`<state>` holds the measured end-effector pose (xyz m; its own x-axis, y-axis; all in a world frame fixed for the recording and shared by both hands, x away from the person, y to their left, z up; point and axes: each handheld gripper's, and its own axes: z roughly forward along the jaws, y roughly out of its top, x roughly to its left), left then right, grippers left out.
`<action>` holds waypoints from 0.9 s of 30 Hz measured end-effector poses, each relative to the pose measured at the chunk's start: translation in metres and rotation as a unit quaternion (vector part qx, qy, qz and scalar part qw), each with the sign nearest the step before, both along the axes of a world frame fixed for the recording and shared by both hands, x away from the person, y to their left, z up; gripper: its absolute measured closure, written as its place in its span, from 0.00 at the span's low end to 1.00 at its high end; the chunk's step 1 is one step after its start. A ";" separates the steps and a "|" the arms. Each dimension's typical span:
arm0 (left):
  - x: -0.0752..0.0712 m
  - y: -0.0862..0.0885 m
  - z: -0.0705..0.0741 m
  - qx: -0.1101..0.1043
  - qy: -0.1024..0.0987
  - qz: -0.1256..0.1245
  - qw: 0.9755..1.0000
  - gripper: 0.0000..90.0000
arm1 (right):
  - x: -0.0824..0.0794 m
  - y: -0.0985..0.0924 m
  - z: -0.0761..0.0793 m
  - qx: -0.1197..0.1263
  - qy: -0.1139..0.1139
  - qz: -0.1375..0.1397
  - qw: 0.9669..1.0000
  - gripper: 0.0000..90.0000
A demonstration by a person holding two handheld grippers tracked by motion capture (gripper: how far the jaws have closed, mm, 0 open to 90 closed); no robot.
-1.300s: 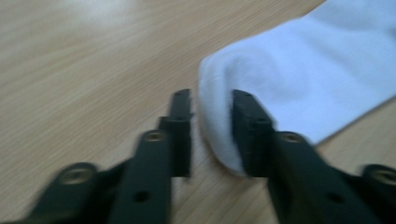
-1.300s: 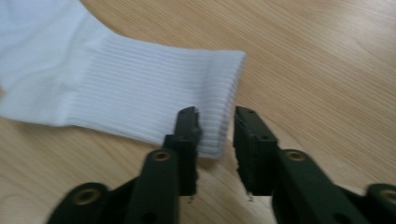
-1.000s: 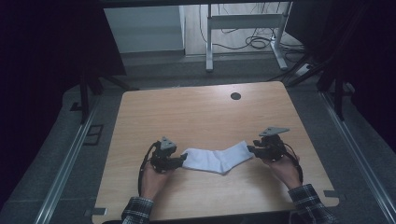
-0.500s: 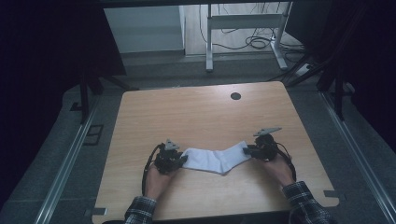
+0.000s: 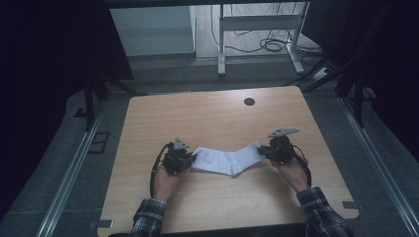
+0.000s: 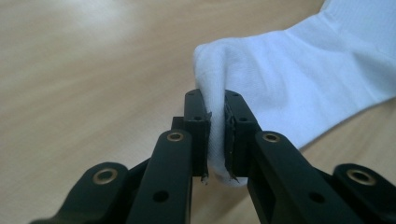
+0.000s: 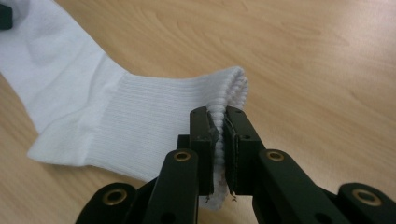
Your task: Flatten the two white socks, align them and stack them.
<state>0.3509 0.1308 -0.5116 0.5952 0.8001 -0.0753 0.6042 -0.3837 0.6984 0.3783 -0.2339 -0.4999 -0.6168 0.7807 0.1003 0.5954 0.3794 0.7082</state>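
A white sock lies stretched across the near half of the wooden table, held at each end by a handheld gripper. The left gripper sits at the sock's left end; in the left gripper view its two black jaws are closed almost together on the smooth, rounded toe end of the sock, with a pinch of white fabric squeezed between the pads and bulging out above and below them. The right gripper has the other end: in the right gripper view its jaws are clamped on the ribbed cuff of the sock, whose thick folded edge stands up between the pads (the ribbing runs back from there to the heel bend at the left of that view). In the high view the sock forms a shallow V, its middle nearer the person than either end, and the middle seems to rest on the tabletop, though the dim light makes that hard to confirm. The left hand and the right hand grip the tools from the near side, with plaid sleeves showing at the table's near edge. A small dark round hole marks the far right part of the table.
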 end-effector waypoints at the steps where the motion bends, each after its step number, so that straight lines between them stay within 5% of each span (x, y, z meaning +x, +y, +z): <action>1: 0.003 0.000 0.001 0.002 -0.002 0.004 1.000 0.91 | 0.003 0.001 0.001 0.001 -0.004 0.000 1.000 0.91; 14: 0.033 0.000 -0.007 0.023 -0.009 0.036 0.999 0.90 | 0.029 0.013 -0.006 -0.002 -0.009 -0.021 1.000 0.91; 27: 0.040 -0.004 -0.018 0.036 -0.007 0.050 0.998 0.88 | 0.042 0.015 -0.017 -0.019 -0.009 -0.027 0.999 0.90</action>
